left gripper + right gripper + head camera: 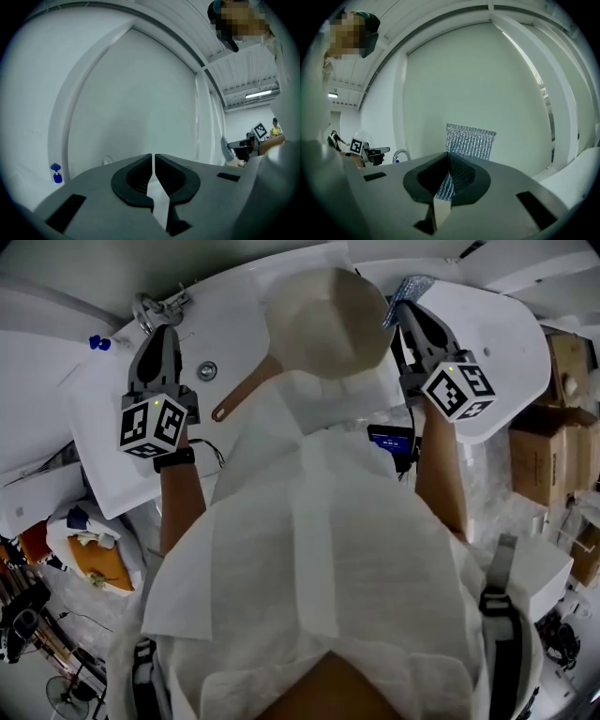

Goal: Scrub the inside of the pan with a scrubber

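The pan (pixel 323 324) lies in the white sink (pixel 225 324). Left of the pan, the left gripper (pixel 153 161) has its fingers pressed together on nothing. Right of the pan, the right gripper (pixel 449 157) pinches a silvery mesh scrubber (pixel 469 139).

Holds both grippers out ahead, level and well apart.
Presses the left gripper (pixel 161 334) fingers (pixel 136 180) together with nothing between them; pinches the lower edge of the scrubber (pixel 469 140) in the right gripper (pixel 406 313) fingers (pixel 465 177). Stretches the bare left forearm (pixel 178 502) and right forearm (pixel 441 474) forward, marker cubes turned up toward the head.
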Demonstrator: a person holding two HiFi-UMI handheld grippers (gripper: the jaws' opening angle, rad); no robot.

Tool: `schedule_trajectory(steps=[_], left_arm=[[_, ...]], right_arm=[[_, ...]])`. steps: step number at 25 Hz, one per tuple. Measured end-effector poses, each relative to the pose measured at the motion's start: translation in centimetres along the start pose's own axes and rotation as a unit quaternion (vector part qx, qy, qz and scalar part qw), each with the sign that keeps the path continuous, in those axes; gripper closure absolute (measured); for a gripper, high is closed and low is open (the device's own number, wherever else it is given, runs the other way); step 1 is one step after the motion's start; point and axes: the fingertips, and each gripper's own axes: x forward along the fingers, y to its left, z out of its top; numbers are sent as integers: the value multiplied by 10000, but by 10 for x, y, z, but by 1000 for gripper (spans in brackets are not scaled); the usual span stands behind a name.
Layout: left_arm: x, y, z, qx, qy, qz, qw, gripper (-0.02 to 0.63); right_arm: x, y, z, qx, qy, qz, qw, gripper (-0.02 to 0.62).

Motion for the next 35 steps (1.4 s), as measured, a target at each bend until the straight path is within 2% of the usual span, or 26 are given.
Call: schedule_trajectory(steps=[3, 7, 13, 27, 35], left_arm=[[-11, 8, 2, 173, -24, 240, 9996, 574], [-22, 18, 4, 206, -44, 460, 9987, 574], [-36, 29, 17, 297, -126, 593, 9977, 574], [-47, 31, 13, 294, -94, 577, 9979, 574], [-49, 29, 14, 303, -102, 539, 9980, 574]], right_arm=[[-8, 3, 8, -395, -161, -137, 9990, 578], [-13, 8, 12, -893, -217, -241, 9955, 578], [-15, 18, 21, -1279, -271, -310, 9909, 578], [-33, 9, 22, -1262, -233, -590, 9900, 578], [-32, 10, 21, -1285, -209, -596, 9897, 578]])
